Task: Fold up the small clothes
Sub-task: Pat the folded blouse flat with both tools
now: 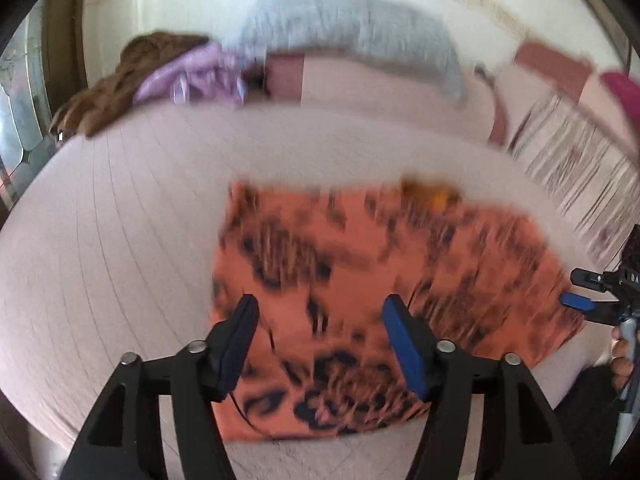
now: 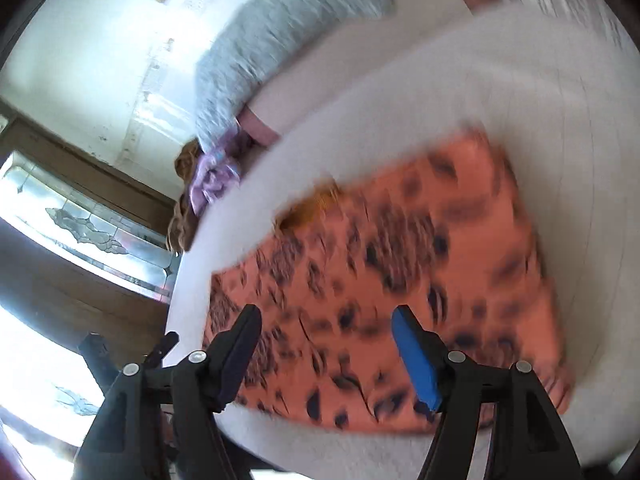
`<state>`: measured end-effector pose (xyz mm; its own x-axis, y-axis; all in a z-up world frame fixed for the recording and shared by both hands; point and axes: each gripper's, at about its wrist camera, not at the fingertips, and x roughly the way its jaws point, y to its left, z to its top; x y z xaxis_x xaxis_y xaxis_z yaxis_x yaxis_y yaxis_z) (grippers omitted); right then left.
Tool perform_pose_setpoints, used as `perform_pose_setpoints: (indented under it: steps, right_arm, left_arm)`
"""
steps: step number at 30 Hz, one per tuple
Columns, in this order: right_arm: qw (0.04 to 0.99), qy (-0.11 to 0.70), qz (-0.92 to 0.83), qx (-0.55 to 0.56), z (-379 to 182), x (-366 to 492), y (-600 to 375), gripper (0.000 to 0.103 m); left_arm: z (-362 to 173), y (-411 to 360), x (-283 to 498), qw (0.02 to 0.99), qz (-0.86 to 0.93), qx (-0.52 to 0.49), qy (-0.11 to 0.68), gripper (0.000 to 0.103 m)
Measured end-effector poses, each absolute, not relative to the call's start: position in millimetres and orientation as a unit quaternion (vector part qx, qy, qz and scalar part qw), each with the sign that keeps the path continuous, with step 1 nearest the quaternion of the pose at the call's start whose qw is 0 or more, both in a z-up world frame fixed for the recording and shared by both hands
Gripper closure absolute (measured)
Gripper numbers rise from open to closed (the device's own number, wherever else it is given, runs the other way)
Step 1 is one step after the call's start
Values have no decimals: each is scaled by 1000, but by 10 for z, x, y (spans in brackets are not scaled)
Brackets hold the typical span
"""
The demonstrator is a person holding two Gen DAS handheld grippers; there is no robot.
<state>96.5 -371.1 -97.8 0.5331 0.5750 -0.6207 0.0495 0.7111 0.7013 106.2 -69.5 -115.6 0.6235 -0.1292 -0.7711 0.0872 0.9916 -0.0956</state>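
An orange garment with black leopard spots [image 1: 360, 280] lies flat on the pale pink bed cover [image 1: 120, 240]; it also shows in the right wrist view [image 2: 400, 272]. My left gripper [image 1: 320, 320] is open and empty, hovering over the garment's near edge. My right gripper [image 2: 326, 332] is open and empty above the garment's near side; it also shows at the right edge of the left wrist view [image 1: 576, 288]. Both views are motion-blurred.
A grey pillow [image 1: 348, 28] lies at the back of the bed. A purple cloth [image 1: 200, 76] and a brown cloth [image 1: 120, 80] are piled at the back left. A striped cloth [image 1: 572, 168] lies at the right. A glass-panelled door [image 2: 80, 220] stands beside the bed.
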Motion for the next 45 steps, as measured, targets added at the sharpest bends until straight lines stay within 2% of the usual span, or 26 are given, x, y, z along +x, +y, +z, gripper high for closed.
perform_pose_setpoints:
  steps: [1, 2, 3, 5, 7, 8, 14, 18, 20, 21, 22, 23, 25, 30, 32, 34, 35, 36, 37, 39, 42, 45]
  right_arm:
    - [796, 475, 130, 352, -1163, 904, -3736, 32]
    - [777, 499, 86, 373, -1386, 845, -3832, 35]
    - [764, 485, 81, 416, -1498, 753, -3944, 40]
    - [768, 458, 62, 443, -1391, 569, -4083, 37]
    - [791, 423, 40, 440, -1177, 339, -4142, 19]
    - [791, 408, 34, 455, -1145, 191, -4159, 15]
    - [734, 428, 12, 528, -1553, 30, -4086, 15]
    - [730, 385, -9, 565, -1646, 168, -4150, 15]
    - [737, 368, -28, 567, -1646, 191, -4173, 19]
    - [736, 367, -36, 568, -1656, 188, -4205, 36]
    - [738, 371, -44, 562, -1650, 157, -4261, 69]
    - [740, 383, -44, 551, -1670, 211, -4254, 86]
    - [744, 395, -41, 538, -1669, 271, -4246, 92]
    - [824, 360, -53, 435, -1094, 100, -4143, 92]
    - [820, 380, -69, 423, -1222, 85, -4153, 87]
    - [779, 427, -71, 453, -1609, 99, -4219, 83]
    - [786, 415, -64, 454, -1585, 67, -4230, 80]
    - [794, 409, -62, 445, -1486, 51, -4229, 69]
    - [798, 405, -60, 442, -1420, 29, -4244, 48]
    - [816, 381, -62, 431, -1229, -14, -4314, 23]
    - [842, 351, -70, 404, -972, 54, -4487, 24]
    - [837, 379, -3, 395, -887, 538, -4631, 24]
  left_arm:
    - [-1420, -747, 1115, 882, -46, 1, 469, 37]
    - [-1533, -758, 1121, 877, -44, 12, 479, 36]
    - [-1503, -761, 1090, 886, -43, 14, 462, 36]
    - [-1358, -799, 1051, 890, -37, 14, 453, 37]
    - [-1220, -831, 1039, 899, -40, 2, 435, 37]
    - [-1181, -849, 1036, 902, -39, -3, 430, 36]
    - [-1088, -1098, 1127, 901, -61, -35, 429, 36]
    - [-1089, -1263, 1058, 896, -80, -63, 432, 36]
    - [-1138, -1369, 1070, 892, -85, -58, 439, 36]
    - [-1145, -1414, 1068, 891, -87, -56, 442, 36]
    - [-1163, -1459, 1084, 889, -88, -53, 446, 36]
    - [-1175, -1507, 1095, 887, -90, -48, 451, 36]
    - [-1126, -1577, 1079, 887, -94, -44, 450, 36]
    - [-911, -1713, 1008, 907, -106, -32, 406, 34]
    - [-1124, -1807, 1101, 893, -99, -11, 439, 33]
    - [-1445, -1845, 1204, 868, -80, 15, 489, 33]
    - [-1486, -1861, 1167, 878, -79, 26, 472, 32]
    - [-1476, -1899, 1127, 885, -78, 40, 458, 31]
    - [-1483, -1938, 1114, 883, -75, 52, 459, 30]
    - [-1477, -1945, 1128, 881, -74, 52, 464, 29]
    - [-1471, -1925, 1163, 877, -74, 41, 473, 28]
    - [-1495, -1964, 1161, 879, -69, 46, 470, 27]
